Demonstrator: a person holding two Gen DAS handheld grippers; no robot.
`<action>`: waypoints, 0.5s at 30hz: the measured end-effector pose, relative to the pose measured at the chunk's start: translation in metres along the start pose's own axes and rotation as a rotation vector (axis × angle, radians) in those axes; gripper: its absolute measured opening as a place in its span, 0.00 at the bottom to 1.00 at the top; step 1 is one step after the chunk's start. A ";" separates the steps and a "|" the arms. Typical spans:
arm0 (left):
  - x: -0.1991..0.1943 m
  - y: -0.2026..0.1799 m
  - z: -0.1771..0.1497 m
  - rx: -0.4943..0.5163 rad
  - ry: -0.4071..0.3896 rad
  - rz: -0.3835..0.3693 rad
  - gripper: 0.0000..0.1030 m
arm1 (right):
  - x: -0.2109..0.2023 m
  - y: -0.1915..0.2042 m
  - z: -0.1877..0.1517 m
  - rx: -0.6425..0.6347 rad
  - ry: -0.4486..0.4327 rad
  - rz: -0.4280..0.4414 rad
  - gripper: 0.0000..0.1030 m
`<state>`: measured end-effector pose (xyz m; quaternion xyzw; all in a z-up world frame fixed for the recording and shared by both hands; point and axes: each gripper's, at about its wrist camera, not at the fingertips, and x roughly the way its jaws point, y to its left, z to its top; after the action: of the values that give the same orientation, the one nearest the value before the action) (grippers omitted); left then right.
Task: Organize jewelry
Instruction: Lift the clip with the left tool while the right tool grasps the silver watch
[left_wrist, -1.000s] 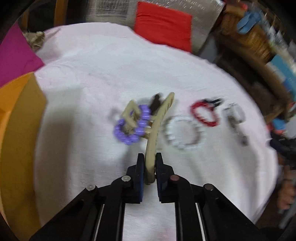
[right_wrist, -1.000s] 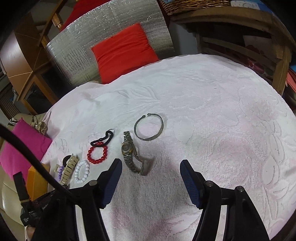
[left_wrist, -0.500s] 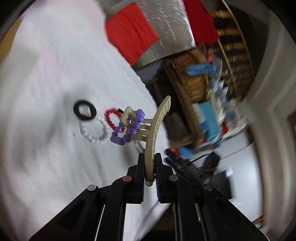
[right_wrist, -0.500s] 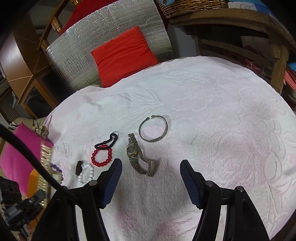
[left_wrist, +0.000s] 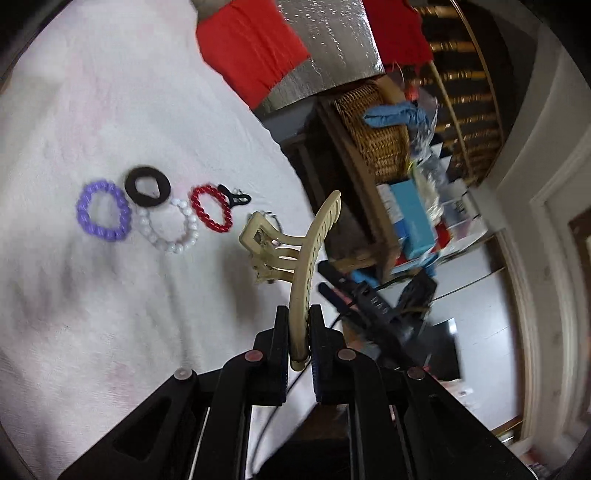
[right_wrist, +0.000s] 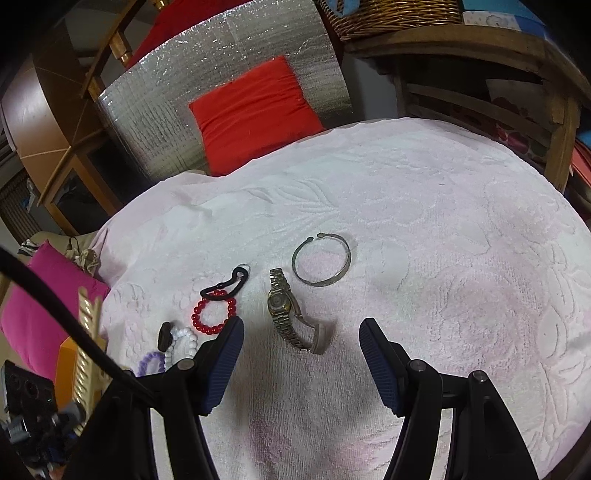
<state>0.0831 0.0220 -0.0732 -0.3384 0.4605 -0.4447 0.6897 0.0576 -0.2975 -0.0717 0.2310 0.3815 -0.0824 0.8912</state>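
Left gripper (left_wrist: 300, 338): clamped on a beige plastic claw hair clip (left_wrist: 295, 254), held above the white embossed towel (right_wrist: 424, 206). Right gripper (right_wrist: 301, 354): jaws wide, empty, over a metal wristwatch (right_wrist: 286, 312). Alongside lay an open silver bangle (right_wrist: 321, 258), red bead bracelet (left_wrist: 210, 213), white pearl bracelet (left_wrist: 168, 229), purple bead bracelet (left_wrist: 103, 216) and dark, blurred ring, possibly a hair tie (left_wrist: 147, 185).

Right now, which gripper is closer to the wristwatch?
Right. The right gripper hangs open directly over the wristwatch, which lies between its fingers. The left gripper, shut on the hair claw, is off to the side.
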 end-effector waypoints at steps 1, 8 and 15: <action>-0.007 0.001 -0.004 0.025 -0.007 0.031 0.10 | 0.000 -0.002 0.001 0.004 -0.002 0.002 0.66; -0.016 -0.015 -0.007 0.208 -0.063 0.278 0.10 | 0.011 -0.022 0.009 0.041 0.040 0.044 0.56; -0.022 -0.015 -0.004 0.249 -0.115 0.389 0.10 | 0.045 -0.009 0.005 -0.025 0.145 0.080 0.56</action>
<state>0.0705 0.0364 -0.0543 -0.1804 0.4185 -0.3370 0.8238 0.0891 -0.3062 -0.1039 0.2401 0.4366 -0.0252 0.8667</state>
